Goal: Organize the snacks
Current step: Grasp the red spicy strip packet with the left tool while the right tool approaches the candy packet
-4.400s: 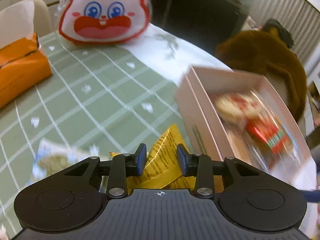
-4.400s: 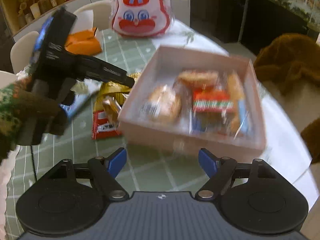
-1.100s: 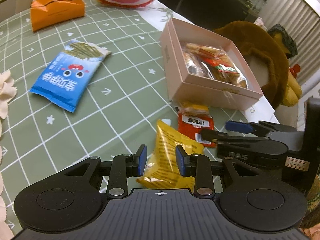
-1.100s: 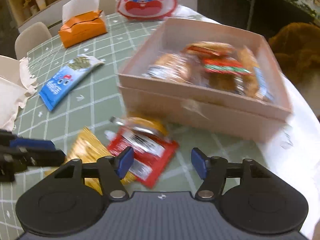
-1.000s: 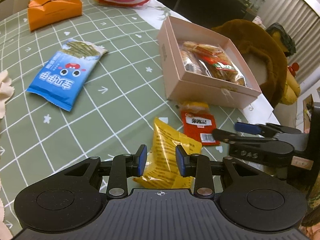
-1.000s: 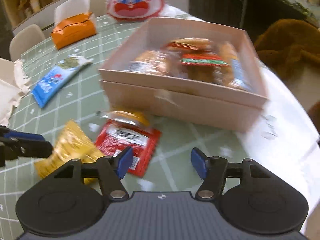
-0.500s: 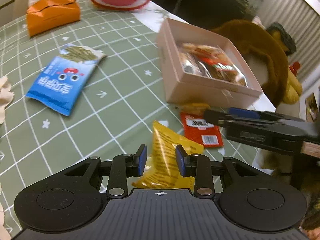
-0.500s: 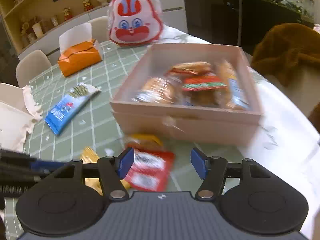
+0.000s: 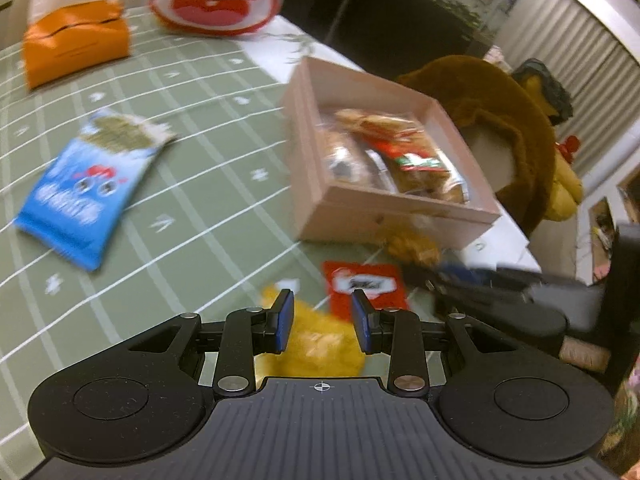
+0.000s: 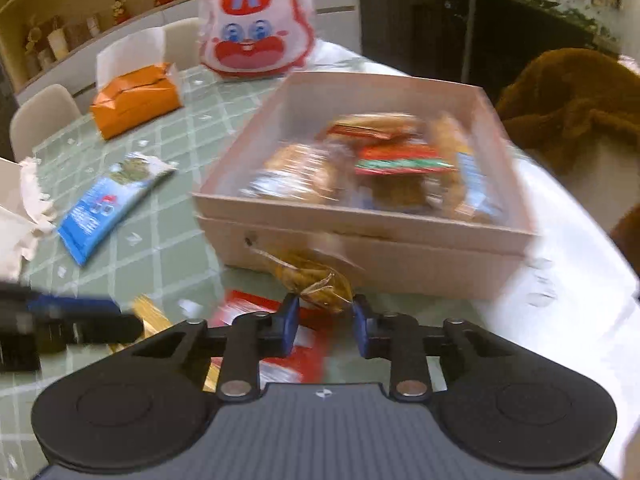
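**Q:** Gripping anything?

**Me:** Yes. My right claw (image 10: 325, 312) pinches shut on the clear cookie packet (image 10: 308, 276), just ahead of it and before the pink box (image 10: 360, 236), likely its destination. My left claw (image 9: 322, 320) hangs part-open, empty, over the yellow packet (image 9: 320, 344).

- Matt pink cardboard box (image 10: 360, 240).
- Glossy crinkled plastic snack wrappers: blue packet (image 10: 108, 204), red packet (image 9: 362, 286), yellow packet (image 9: 320, 344).
- Smooth green checked tablecloth (image 9: 200, 200).
- Fuzzy brown plush (image 9: 516, 120).
- Matt black plastic grippers.

clear cookie packet (image 10: 316, 276) | crinkled, tilted | against pink box (image 10: 360, 256) front wall
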Action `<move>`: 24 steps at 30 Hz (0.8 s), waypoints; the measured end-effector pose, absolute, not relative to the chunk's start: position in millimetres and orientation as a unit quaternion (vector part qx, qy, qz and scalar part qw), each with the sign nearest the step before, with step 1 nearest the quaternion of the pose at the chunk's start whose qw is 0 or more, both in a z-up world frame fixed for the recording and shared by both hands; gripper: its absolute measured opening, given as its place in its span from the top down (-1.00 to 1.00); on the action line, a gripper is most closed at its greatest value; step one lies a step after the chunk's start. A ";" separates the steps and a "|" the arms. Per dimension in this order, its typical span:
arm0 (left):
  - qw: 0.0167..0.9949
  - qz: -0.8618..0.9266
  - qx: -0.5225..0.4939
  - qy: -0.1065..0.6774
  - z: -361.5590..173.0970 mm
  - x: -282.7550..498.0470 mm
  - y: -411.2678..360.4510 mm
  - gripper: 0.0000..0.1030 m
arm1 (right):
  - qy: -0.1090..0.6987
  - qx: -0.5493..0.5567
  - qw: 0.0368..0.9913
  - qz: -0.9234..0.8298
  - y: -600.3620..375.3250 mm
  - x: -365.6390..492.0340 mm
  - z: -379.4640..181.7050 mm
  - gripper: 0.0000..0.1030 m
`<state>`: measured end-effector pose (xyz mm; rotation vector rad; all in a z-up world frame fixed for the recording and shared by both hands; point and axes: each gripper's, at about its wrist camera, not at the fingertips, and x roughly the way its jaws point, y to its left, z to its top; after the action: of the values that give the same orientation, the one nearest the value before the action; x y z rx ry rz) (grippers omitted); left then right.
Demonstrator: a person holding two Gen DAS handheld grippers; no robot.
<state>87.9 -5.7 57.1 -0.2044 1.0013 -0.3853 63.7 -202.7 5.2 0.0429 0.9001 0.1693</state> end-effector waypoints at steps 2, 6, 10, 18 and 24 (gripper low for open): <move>0.854 -0.195 -0.080 0.475 53.9 97.4 -20.8 0.31 | 0.441 0.026 0.895 0.058 -222.0 55.3 1.4 0.65; 0.845 -0.195 -0.036 0.496 37.5 114.2 -49.3 0.31 | 0.447 0.042 0.893 0.034 -252.1 36.6 -4.3 0.65; 0.840 -0.170 -0.028 0.515 25.6 115.6 -64.0 0.26 | 0.443 0.052 0.895 0.023 -263.7 20.1 -5.9 0.60; 0.847 -0.203 0.073 0.486 20.9 102.8 -100.2 -0.16 | 0.417 0.022 0.908 0.021 -242.8 -2.8 -14.8 -0.42; 0.848 -0.199 0.081 0.485 21.5 96.8 -104.6 -0.18 | 0.404 0.019 0.915 0.012 -243.2 -16.5 -17.4 -0.57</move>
<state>96.8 -104.6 21.5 0.1698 1.0232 -0.4198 -16.5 -243.2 -17.4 0.0390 0.8315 0.0255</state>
